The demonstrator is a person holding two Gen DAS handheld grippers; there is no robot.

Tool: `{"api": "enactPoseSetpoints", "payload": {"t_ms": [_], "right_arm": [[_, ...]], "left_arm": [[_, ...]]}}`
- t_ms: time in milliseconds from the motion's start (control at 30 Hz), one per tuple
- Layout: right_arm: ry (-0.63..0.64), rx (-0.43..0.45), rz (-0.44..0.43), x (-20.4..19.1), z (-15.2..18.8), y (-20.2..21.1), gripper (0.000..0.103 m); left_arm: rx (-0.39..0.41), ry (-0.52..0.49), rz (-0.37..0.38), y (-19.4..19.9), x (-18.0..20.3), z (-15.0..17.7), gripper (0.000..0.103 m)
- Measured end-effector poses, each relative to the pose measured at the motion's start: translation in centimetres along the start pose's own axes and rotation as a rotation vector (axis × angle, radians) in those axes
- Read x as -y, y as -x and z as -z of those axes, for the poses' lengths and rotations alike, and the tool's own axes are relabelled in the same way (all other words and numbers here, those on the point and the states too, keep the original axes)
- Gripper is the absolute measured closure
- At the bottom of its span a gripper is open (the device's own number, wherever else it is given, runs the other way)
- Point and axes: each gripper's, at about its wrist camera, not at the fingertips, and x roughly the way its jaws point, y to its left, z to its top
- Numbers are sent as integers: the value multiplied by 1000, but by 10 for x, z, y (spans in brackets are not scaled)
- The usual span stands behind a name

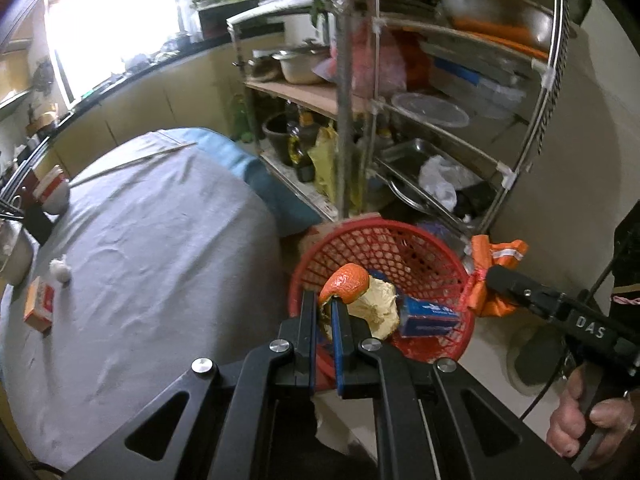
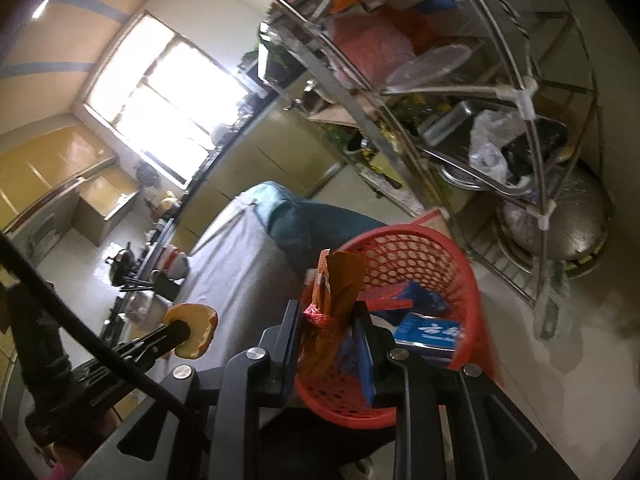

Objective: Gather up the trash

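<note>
**A:** What does each hand carry, and where is the bin?

**B:** The left hand-held gripper [image 1: 328,312] has its jaws pinched on a curl of orange peel [image 1: 346,282], which sticks up past the fingertips. The right hand-held gripper [image 2: 332,320] is clamped on an orange snack wrapper [image 2: 336,284], crumpled, standing upright between the fingers. The target is a red mesh basket [image 1: 420,248] on the floor beside a metal kitchen rack [image 1: 460,128].

**A:** Which way does the basket lie from the grippers?

**B:** Directly ahead of and below both. From the left hand-held gripper, the peel hangs over the basket's near rim; just beyond it inside lie a pale yellow crumpled wad [image 1: 376,308] and a blue carton [image 1: 428,316]. From the right hand-held gripper, the wrapper sits over the basket's open mouth. The wrapper's long axis runs up and down, in line with the fingers.

**A:** Which hand is nearer?

**B:** In my judgement both are close enough to drop; the right appears more squarely over the opening, the left nearer the rim.

**A:** Anything left behind?

**B:** To the left of the left hand-held gripper, on the grey-clothed desk [image 1: 160,240], a small orange box [image 1: 39,308] and a white crumpled scrap [image 1: 60,270] lie uncollected.
</note>
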Motion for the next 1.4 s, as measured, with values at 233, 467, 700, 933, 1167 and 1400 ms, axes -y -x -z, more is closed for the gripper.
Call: {"api": "enactPoseSetpoints", "payload": {"t_ms": [233,467,700,933,1167,1400], "right_arm": [[-60,-23,44,23,0,-16,76],[-61,-14,53,20,-18,-42,73],[-85,29,21,14,-24,-36,32],[-16,78,-19,-6,-19,-19,33],[73,48,-58,-47,-3,-20,35],[170,18,-112,-96,10,-24,38]], "left_arm": [[-54,-35,35,-22,23,6,96],[-99,-61,78,-41,38,2,90],[-30,-17,53,-23,13,-1,45],[22,8,-35,10,-21,10,45],[62,43,-160,50,-55,20,40],[74,159,-271,85,-106,40,38]]}}
